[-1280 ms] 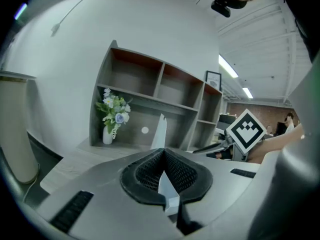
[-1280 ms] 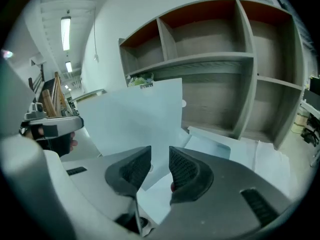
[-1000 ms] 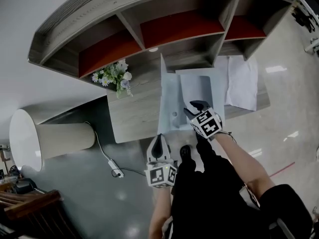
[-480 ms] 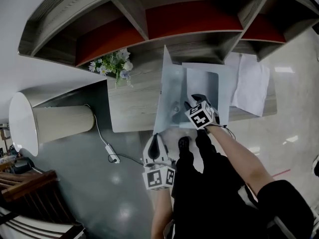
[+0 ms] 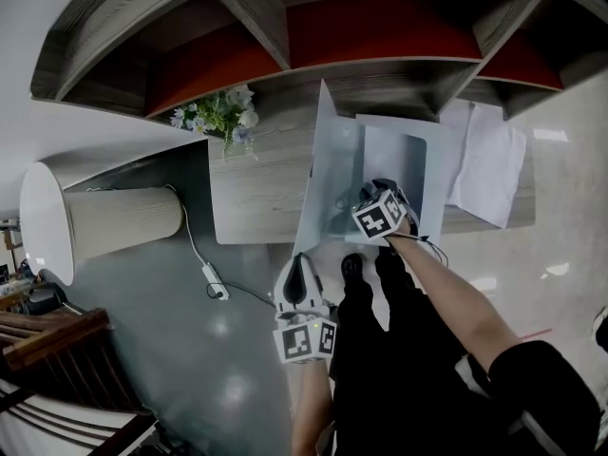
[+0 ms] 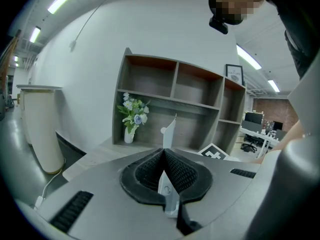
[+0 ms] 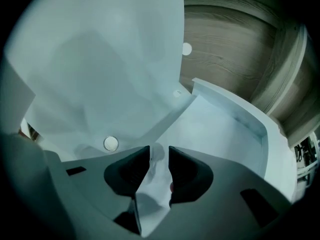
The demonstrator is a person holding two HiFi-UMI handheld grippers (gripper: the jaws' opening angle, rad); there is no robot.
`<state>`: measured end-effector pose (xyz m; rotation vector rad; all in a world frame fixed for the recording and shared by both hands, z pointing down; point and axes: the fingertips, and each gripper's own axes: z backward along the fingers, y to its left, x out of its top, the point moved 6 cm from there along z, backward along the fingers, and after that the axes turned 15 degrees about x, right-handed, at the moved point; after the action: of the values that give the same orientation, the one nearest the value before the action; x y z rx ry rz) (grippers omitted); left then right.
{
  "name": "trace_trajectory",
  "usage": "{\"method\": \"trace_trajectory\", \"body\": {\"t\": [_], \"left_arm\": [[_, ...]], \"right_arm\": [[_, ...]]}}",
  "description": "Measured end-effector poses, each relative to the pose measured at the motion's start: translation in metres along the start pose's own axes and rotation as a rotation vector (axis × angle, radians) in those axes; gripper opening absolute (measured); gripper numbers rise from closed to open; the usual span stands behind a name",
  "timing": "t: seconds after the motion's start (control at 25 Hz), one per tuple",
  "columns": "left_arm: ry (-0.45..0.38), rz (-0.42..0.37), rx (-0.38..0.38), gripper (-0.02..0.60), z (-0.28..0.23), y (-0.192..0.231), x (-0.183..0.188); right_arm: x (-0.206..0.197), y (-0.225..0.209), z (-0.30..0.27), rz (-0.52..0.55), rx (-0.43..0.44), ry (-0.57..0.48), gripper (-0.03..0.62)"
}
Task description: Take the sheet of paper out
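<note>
A pale translucent folder (image 5: 408,150) lies open on the wooden desk (image 5: 256,198), its flap (image 5: 331,160) standing upright. My left gripper (image 5: 302,266) is at the desk's near edge, shut on the flap's lower edge; in the left gripper view the thin flap (image 6: 169,131) rises from between the closed jaws (image 6: 164,151). My right gripper (image 5: 377,190) points steeply down into the folder. Its jaws (image 7: 159,154) stand a little apart and have just been closing. The white sheet of paper (image 7: 210,129) shows in the gap, and no pad visibly presses on it. A snap button (image 7: 110,143) sits on the flap (image 7: 100,59).
A shelf unit (image 5: 380,27) with red back panels lines the desk's far side. A vase of flowers (image 5: 223,112) stands left of the folder. More white paper (image 5: 489,169) lies at the desk's right end. A white cylinder (image 5: 104,226) and a cable (image 5: 211,291) are on the floor at left.
My right gripper has sunk lower into the open folder, nearer the sheet. The left gripper has kept its hold on the flap in the same spot.
</note>
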<state>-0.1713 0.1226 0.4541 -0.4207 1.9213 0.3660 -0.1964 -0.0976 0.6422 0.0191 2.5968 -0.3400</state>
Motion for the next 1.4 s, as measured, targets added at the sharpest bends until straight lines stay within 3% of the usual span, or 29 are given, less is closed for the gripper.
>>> {"method": "trace_trajectory", "body": {"t": [0.32, 0.52, 0.84, 1.4], "left_arm": [[-0.002, -0.005, 0.006, 0.012, -0.001, 0.0, 0.0], [-0.008, -0.015, -0.005, 0.011, 0.0, -0.001, 0.0], [-0.022, -0.016, -0.052, 0.012, -0.004, -0.002, 0.001], [-0.028, -0.027, -0.201, 0.012, -0.009, 0.0, 0.001]], "right_arm": [[0.004, 0.002, 0.006, -0.027, -0.011, -0.023, 0.017], [0.003, 0.001, 0.016, -0.069, 0.003, -0.033, 0.014], [0.015, 0.016, 0.048, -0.094, 0.045, -0.157, 0.014], [0.022, 0.043, 0.104, -0.114, 0.024, -0.302, 0.012]]}}
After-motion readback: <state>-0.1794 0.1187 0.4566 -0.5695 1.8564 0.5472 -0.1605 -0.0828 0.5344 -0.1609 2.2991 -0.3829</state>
